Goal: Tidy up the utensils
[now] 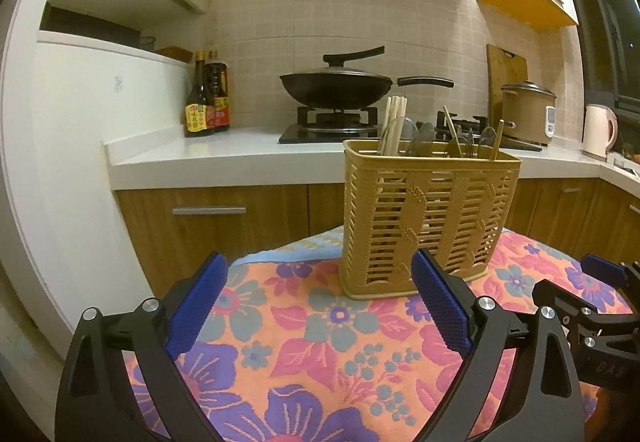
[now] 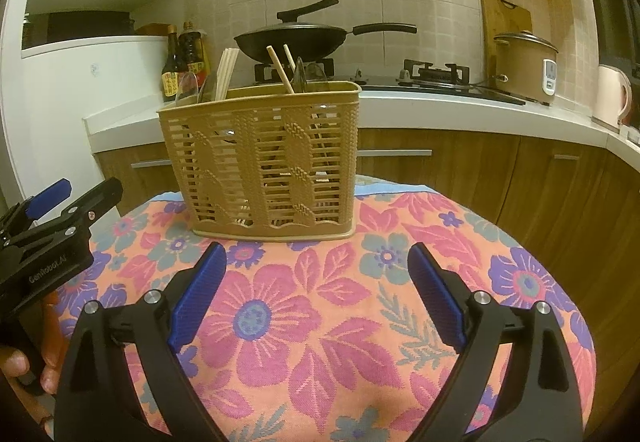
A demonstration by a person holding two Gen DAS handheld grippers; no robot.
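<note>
I have both tools hovering low over the flowered pink, orange and purple cloth [image 2: 320,322] on the near table. My left gripper [image 1: 320,274] stands spread wide with nothing between its blue ribbed pads [image 1: 196,306]. My right gripper [image 2: 316,266] is spread just as wide and holds nothing. The tan slatted plastic utensil basket [image 2: 264,161] stands upright on the far part of the cloth, apart from both grippers. In it I see pale wooden chopsticks [image 2: 226,75] at the left end, 2 more leaning near the middle, and clear plastic spoons [image 1: 420,139]. Beyond, a black lidded wok [image 1: 336,85] sits on the stove.
</note>
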